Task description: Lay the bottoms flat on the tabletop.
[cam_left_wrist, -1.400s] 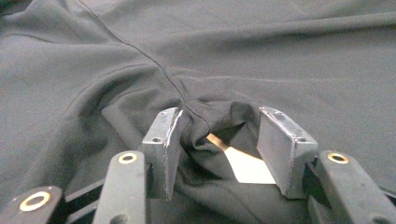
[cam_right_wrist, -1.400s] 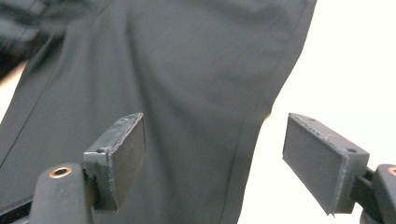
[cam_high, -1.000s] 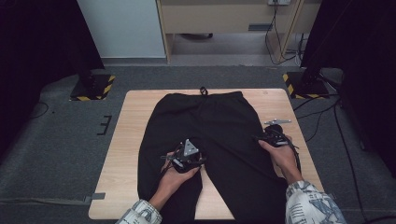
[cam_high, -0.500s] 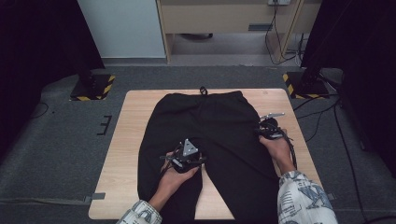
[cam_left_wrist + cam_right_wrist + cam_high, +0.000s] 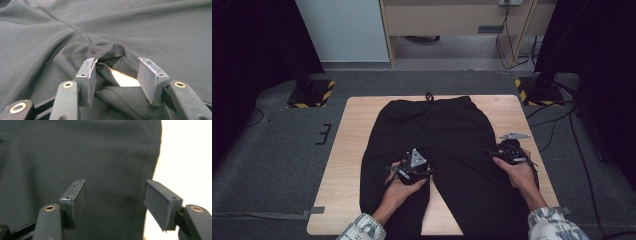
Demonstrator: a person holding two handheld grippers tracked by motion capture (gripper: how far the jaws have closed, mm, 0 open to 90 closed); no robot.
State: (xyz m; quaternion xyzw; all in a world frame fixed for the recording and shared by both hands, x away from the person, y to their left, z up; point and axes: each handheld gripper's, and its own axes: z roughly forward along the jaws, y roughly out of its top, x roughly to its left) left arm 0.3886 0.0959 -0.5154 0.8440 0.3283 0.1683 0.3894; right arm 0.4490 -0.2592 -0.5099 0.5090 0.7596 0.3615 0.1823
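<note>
Tongs, left: we hold our left tongs [image 5: 412, 167] at the crotch of the black trousers [image 5: 439, 150], jaws apart with a bunched fold of cloth [image 5: 105, 53] and a sliver of bench between them; nothing is clamped.
Tongs, right: our right tongs [image 5: 507, 150] sit at the outer edge of the right trouser leg, jaws wide apart over the cloth edge [image 5: 153, 170], gripping nothing.
Change: against the pictures from a moment ago, our right tongs have come back down the hem side from a spot farther up the leg edge; our left tongs have stayed at the crotch.
Meaning: we judge that we are settling both grasp points before a fold, and no pinch is made yet.
Place: the trousers lie flat on the wooden bench [image 5: 352, 130], spread over its middle.
Heading: the waistband with its drawstring [image 5: 429, 96] points away from us, toward the far edge; the legs run toward our side.
Long axis: it runs from far edge to near edge of the bench, roughly square to our forearms' reach.
</note>
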